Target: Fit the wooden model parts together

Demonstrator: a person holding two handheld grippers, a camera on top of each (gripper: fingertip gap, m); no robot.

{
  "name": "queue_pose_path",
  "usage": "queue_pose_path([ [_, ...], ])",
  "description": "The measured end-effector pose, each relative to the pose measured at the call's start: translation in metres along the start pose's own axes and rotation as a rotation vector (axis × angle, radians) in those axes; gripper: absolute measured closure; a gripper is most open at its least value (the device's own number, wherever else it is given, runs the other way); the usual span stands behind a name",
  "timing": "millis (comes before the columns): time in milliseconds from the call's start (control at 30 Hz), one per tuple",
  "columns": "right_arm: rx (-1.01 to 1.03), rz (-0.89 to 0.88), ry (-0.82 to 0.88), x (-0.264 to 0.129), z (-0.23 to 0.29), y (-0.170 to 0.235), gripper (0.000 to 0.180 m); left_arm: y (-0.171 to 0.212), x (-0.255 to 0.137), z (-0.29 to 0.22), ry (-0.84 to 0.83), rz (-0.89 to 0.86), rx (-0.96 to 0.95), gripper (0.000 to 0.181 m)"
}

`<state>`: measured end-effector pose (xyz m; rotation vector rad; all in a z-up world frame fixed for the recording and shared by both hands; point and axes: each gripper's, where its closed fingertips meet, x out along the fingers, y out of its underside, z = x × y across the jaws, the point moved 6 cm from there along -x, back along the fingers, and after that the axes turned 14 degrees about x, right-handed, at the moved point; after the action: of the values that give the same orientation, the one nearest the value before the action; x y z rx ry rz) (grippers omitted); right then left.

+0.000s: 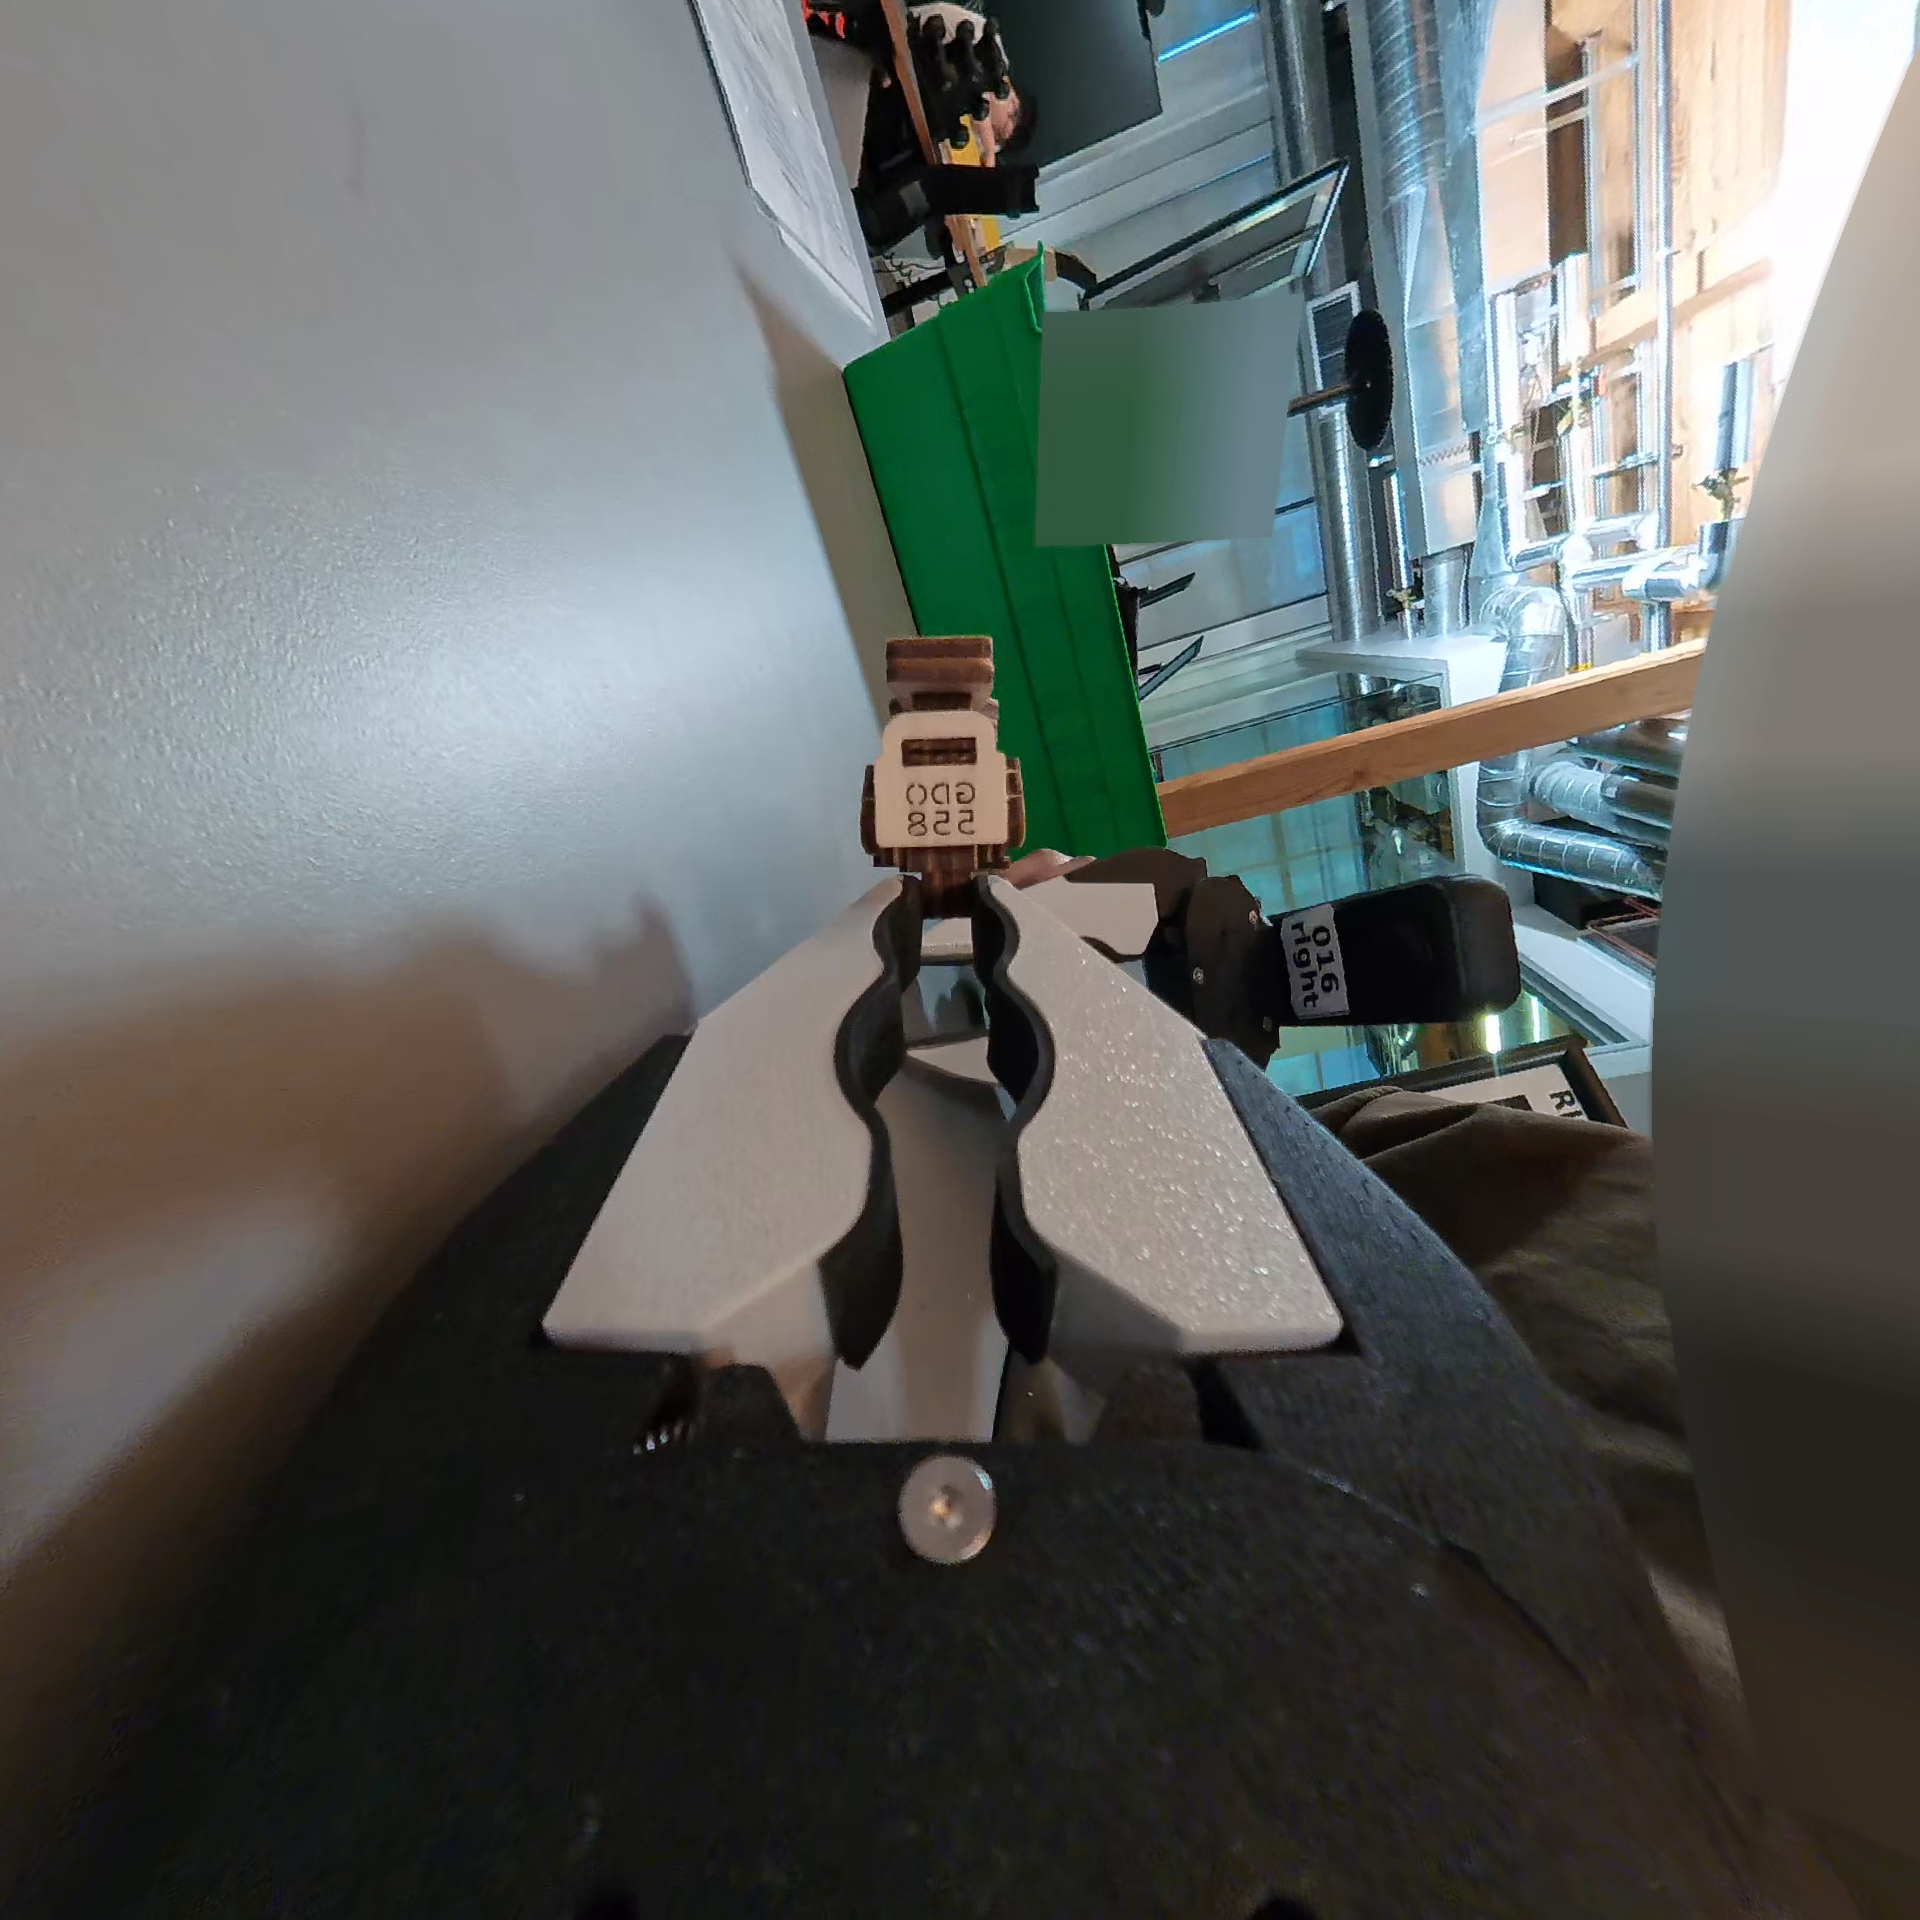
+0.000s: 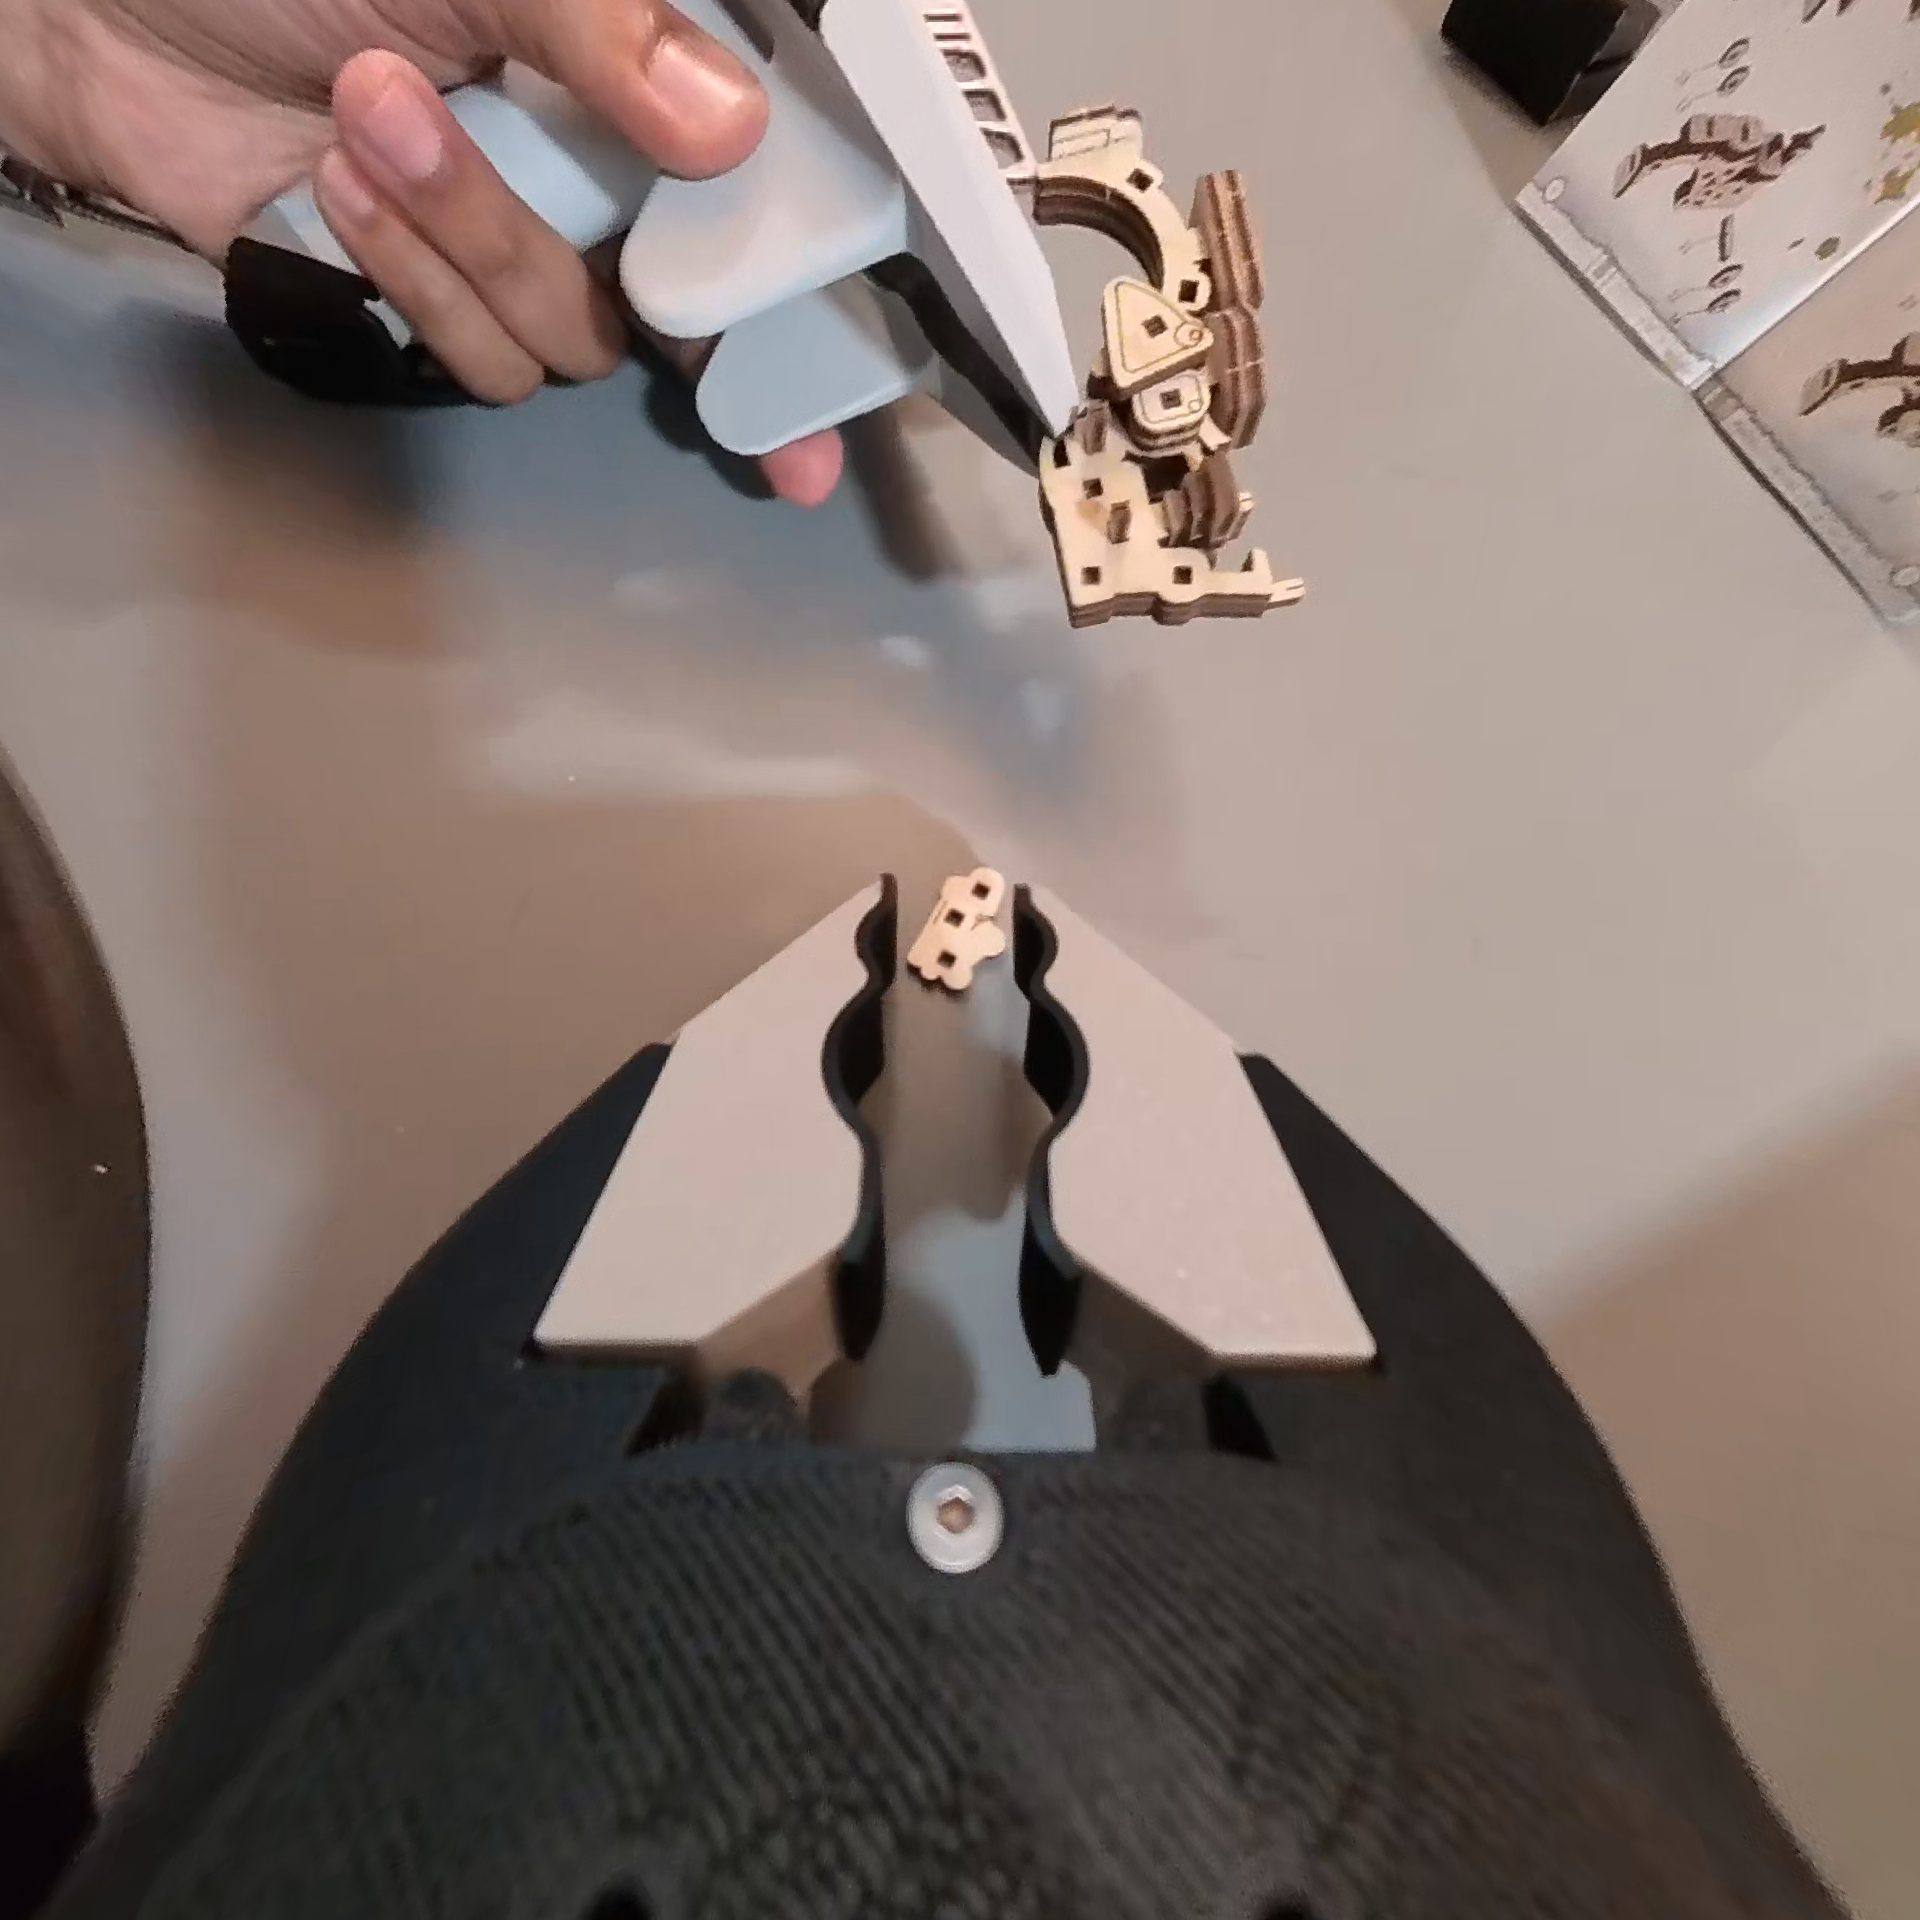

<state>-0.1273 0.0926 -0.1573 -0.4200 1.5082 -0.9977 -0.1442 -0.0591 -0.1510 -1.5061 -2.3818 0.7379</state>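
Observation:
In the left wrist view my left gripper (image 1: pixel 940 883) is shut on the base of a partly built wooden model (image 1: pixel 940 774), which sticks out past the fingertips. In the right wrist view the same left gripper (image 2: pixel 1055 421), held by a hand (image 2: pixel 436 177), carries the wooden model (image 2: pixel 1153 416) above the grey table (image 2: pixel 1455 831). My right gripper (image 2: pixel 954 894) holds a small flat wooden piece (image 2: pixel 956 928) with square holes, tilted between its fingertips, below and in front of the model and apart from it.
Printed instruction sheets (image 2: pixel 1714 208) with model pictures lie at the table's far right, next to a black object (image 2: pixel 1527 52). A green bin (image 1: pixel 977 499) stands at the table's edge. The right gripper's black body (image 1: pixel 1382 961) shows behind the left fingers. Tip to tip, the grippers are about 8 cm apart.

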Motion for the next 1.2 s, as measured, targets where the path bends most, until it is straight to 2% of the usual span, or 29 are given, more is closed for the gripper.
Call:
queue_pose_path([
  [300, 0.041, 0.046, 0.019, 0.002, -0.005, 0.005, 0.151, 0.001, 0.001, -0.001, 0.018, 0.019, -0.003, 0.175],
  [600, 0.084, 0.027, 0.039, -0.002, -0.018, 0.006, 0.158, 0.002, 0.001, -0.002, 0.028, 0.026, -0.006, 0.175],
  [900, 0.005, 0.026, 0.048, 0.002, -0.009, 0.005, 0.157, 0.003, 0.002, -0.002, 0.033, 0.037, -0.001, 0.174],
  [1200, 0.044, 0.029, 0.038, 0.003, -0.008, 0.004, 0.169, 0.004, 0.003, -0.003, 0.035, 0.047, 0.004, 0.174],
])
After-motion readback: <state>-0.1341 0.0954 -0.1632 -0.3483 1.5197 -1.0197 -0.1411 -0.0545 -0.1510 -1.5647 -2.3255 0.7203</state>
